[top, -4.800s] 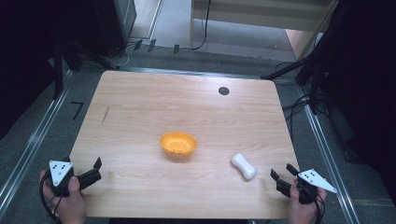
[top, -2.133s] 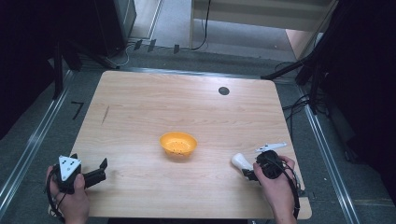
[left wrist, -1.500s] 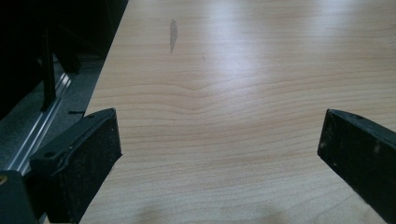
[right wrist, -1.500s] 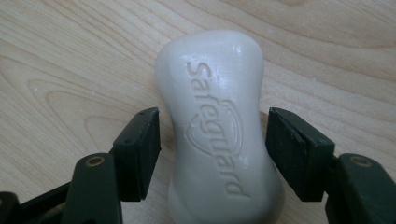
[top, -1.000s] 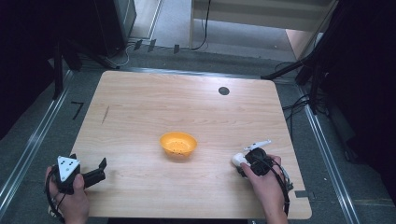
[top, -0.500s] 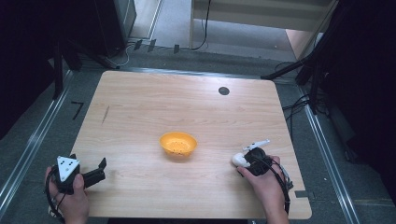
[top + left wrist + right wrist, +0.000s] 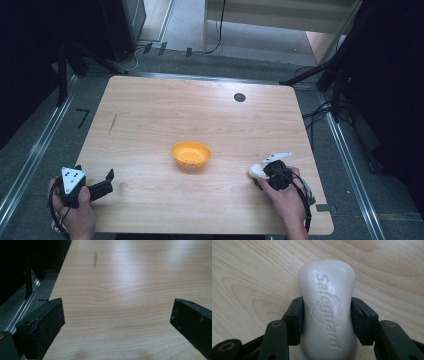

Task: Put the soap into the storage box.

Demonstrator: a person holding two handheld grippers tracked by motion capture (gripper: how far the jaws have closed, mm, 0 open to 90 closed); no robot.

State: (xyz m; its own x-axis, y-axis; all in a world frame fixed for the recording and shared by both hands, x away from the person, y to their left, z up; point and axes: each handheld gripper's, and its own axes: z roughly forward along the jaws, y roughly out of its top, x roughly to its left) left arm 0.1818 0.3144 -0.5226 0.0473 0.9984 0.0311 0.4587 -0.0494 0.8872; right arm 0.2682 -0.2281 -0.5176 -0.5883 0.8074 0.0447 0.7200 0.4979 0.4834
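I note a bowl (image 7: 190, 154) standing on the surface (image 7: 200, 115) near its middle, slightly toward my side. A bar of soap (image 7: 256, 170) lies on the surface to the right of the bowl and nearer me, well apart from it. The right hand-held gripper (image 7: 264, 173) sits at the soap, one jaw pressed against each of its sides in the right gripper view (image 7: 327, 312). The left hand-held gripper (image 7: 102, 184) rests at the near left corner, well apart from the bowl, jaws spread over bare surface. A small round item (image 7: 239, 97), possibly a hole, sits near the far edge, right of centre.
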